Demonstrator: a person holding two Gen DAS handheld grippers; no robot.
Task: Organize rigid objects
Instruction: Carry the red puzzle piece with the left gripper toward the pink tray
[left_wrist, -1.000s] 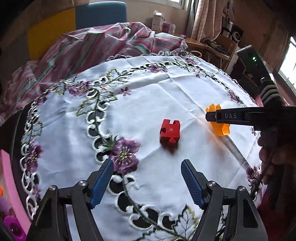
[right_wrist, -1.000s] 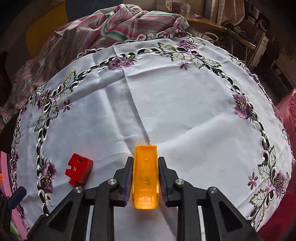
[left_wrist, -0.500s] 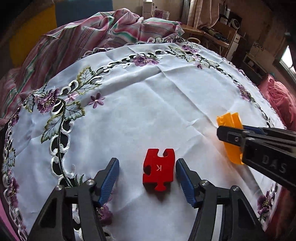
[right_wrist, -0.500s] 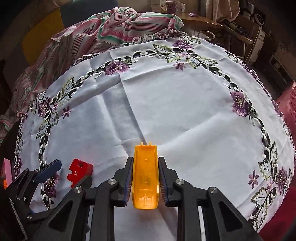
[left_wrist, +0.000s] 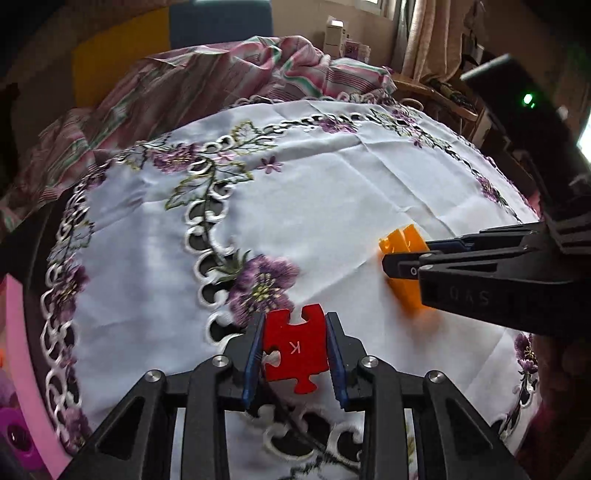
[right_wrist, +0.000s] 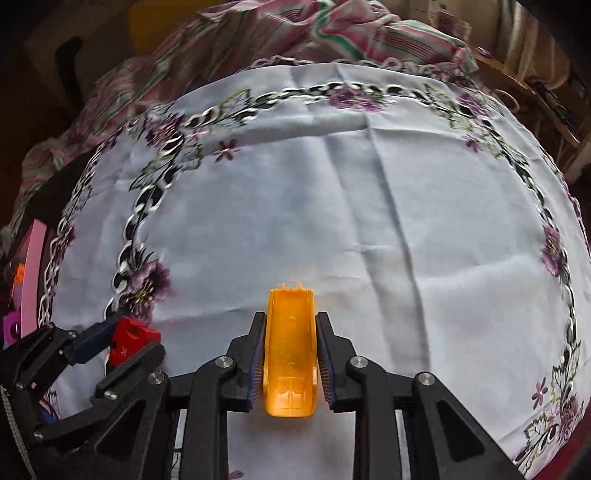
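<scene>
Red puzzle piece (left_wrist: 295, 349), marked with a K, sat clamped between the blue pads of the left gripper (left_wrist: 294, 354), low over the embroidered tablecloth (left_wrist: 332, 192); whether it was lifted clear of the cloth could not be told. Just to its right, the right gripper (right_wrist: 290, 354) was clenched on an orange plastic part (right_wrist: 291, 354). Both pickups looked done, so the step in hand was carrying. A pink tray (left_wrist: 16, 332) showed at the left table edge, probably the destination; the next move called for swinging each piece there without the two grippers colliding.
</scene>
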